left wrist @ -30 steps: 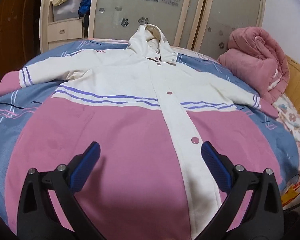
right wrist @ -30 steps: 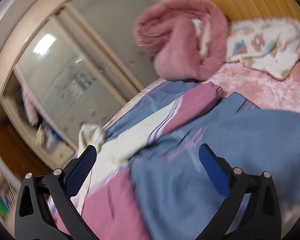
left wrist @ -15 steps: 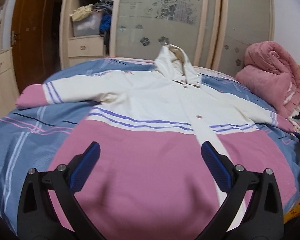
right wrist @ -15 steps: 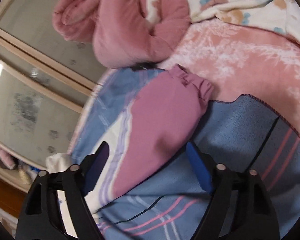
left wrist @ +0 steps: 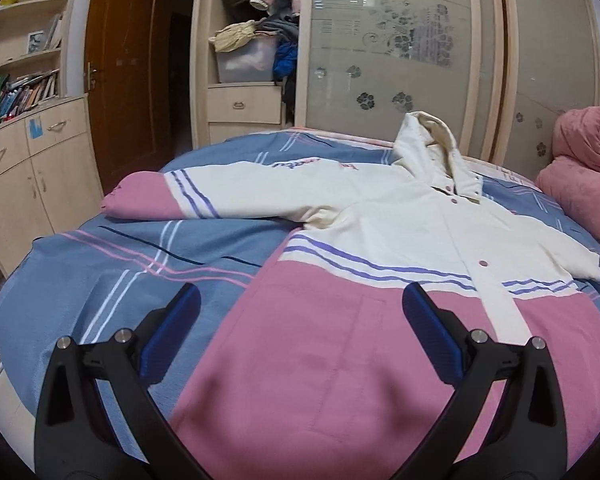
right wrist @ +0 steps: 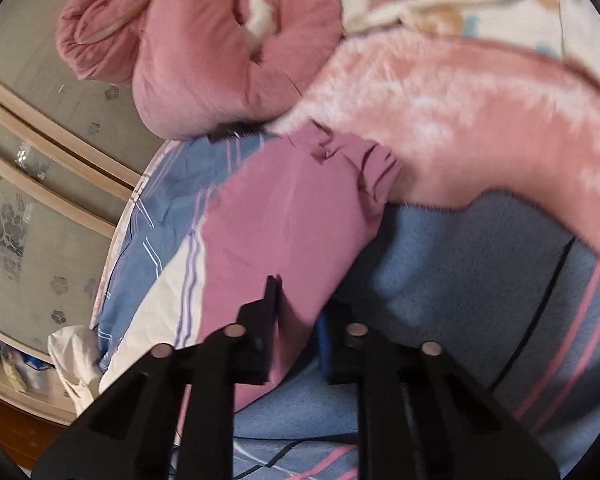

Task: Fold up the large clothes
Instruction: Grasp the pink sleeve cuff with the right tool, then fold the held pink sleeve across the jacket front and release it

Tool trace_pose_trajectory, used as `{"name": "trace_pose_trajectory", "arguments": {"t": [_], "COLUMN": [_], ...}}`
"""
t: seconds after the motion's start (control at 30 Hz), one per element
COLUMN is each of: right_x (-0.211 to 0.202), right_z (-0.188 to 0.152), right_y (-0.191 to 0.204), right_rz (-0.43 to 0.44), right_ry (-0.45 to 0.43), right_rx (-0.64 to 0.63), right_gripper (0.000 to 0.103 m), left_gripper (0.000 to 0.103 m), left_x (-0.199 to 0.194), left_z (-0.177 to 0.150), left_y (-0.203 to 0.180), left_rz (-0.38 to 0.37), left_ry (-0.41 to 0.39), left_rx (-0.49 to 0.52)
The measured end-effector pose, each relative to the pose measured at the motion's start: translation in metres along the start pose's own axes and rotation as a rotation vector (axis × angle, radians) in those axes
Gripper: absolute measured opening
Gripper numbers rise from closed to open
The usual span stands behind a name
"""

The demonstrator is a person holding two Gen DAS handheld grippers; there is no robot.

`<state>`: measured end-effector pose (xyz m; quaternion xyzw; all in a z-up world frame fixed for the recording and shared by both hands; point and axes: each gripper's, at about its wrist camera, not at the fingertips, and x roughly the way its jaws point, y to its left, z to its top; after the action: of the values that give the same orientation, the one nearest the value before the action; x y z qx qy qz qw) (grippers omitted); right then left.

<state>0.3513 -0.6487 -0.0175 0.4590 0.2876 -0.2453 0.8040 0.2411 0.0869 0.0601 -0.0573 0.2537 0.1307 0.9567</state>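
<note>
Right tongs (right wrist: 296, 320) have just closed, pinching the soft pink-and-cream padded coat's (left wrist: 380, 280) sleeve (right wrist: 284, 232) at twelve o'clock; left tongs (left wrist: 300, 320) gape empty.

Left tongs (left wrist: 300, 312) black with blue pads, silver screws, right tongs (right wrist: 296, 320) seemingly alike, blurred.

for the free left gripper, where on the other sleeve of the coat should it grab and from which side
Probably the pink cuff end of the outstretched sleeve, which lies flat on the blue blanket with its tip free. Bring the left gripper, jaws open, in from beyond the cuff, along the sleeve, mirroring the right gripper, whose jaws have just closed on the other sleeve.
</note>
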Motion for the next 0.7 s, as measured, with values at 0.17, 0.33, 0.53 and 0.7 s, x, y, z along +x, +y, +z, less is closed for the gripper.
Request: {"name": "trace_pose_trajectory", "arguments": {"t": [0.17,0.33,0.53,0.7], "right_x": [-0.055,-0.120,-0.158,-0.141], "right_z": [0.005,-0.024,-0.108,-0.225], "right_y": [0.066,0.187,0.319,0.389], "right_rz": [-0.002,0.057,0.162,0.196], "right_ry": [-0.150,-0.307,-0.331,-0.286], "right_rx": [-0.177,-0.445,-0.701,-0.962], "right_gripper": [0.010,0.009,0.009,0.009], "left_gripper": [0.101,0.101,0.101,0.101], "left_x": [-0.002,-0.007,-0.010,-0.008], "left_z": [0.001,0.003,0.006,0.010], "left_y": [0.007,0.016,0.020,0.025], "left_rz": [-0.002,-0.008,-0.014,-0.017], "left_ry": [-0.001,-0.010,-0.021,-0.015], "left_rx": [-0.009,-0.028,-0.047,-0.068]}}
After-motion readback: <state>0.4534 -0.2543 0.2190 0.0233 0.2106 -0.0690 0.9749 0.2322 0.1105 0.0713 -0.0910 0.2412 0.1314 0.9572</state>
